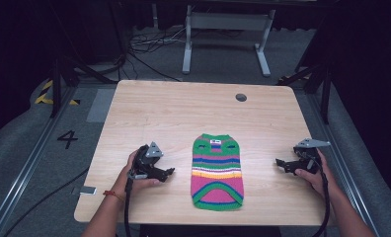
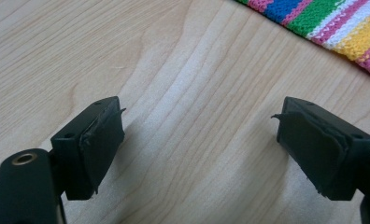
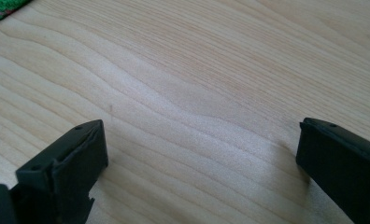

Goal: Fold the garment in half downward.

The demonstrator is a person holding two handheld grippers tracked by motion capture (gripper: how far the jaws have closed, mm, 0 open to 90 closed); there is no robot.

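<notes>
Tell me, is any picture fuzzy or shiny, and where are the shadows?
High view: a bit soft, dark all around the lit table. Left gripper view: the near black pads look slightly blurry, the striped sweater sharper, a soft shadow beside each pad. Right gripper view: a pale sheen across the wood, faint shadows by the pads.

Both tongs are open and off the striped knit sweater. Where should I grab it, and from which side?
The striped knit sweater lies flat, neck end away from you, green hem nearest you. Probably best to pinch the two side edges near the hem corners: left tongs come in from its left, right tongs from its right. Both already face it, and flat cloth offers edges only.
</notes>
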